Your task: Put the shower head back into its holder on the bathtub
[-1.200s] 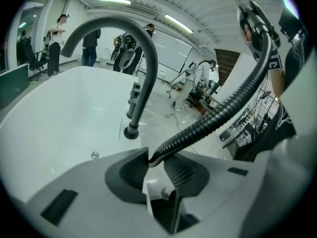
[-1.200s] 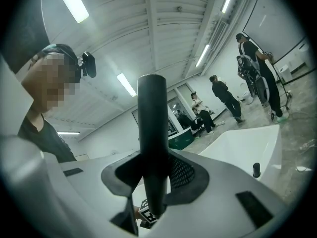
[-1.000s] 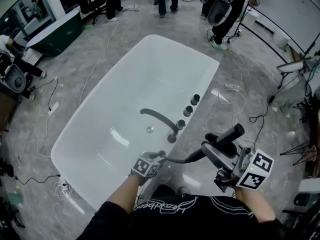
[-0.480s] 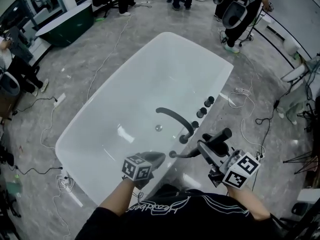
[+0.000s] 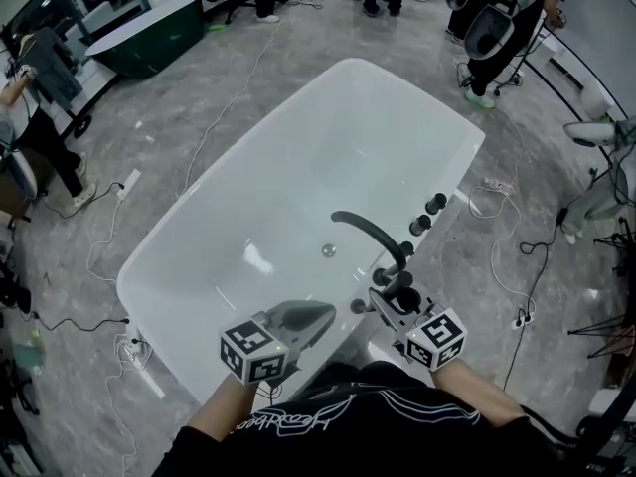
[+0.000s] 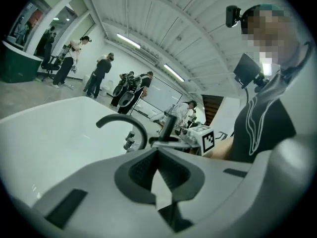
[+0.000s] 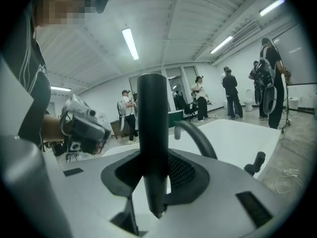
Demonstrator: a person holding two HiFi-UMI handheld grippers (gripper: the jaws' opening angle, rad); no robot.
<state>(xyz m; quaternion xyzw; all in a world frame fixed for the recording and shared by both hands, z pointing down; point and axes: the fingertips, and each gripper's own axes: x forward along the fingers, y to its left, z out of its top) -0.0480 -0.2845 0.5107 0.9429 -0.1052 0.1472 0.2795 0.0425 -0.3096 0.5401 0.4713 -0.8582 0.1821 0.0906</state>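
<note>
Left gripper (image 5: 316, 314) — jaws pressed together, nothing between them; it hovers over the near rim of the bathtub (image 5: 189, 266). Just to its right, the right gripper (image 5: 386, 304) is clamped on the dark shower head (image 7: 152, 133), held upright between the pads — the curved spout (image 5: 370, 232) stands just beyond it

The bathtub (image 5: 298, 167) looks glossy and smooth, the spout (image 5: 373, 235) and shower head (image 7: 151, 133) matt dark.
</note>
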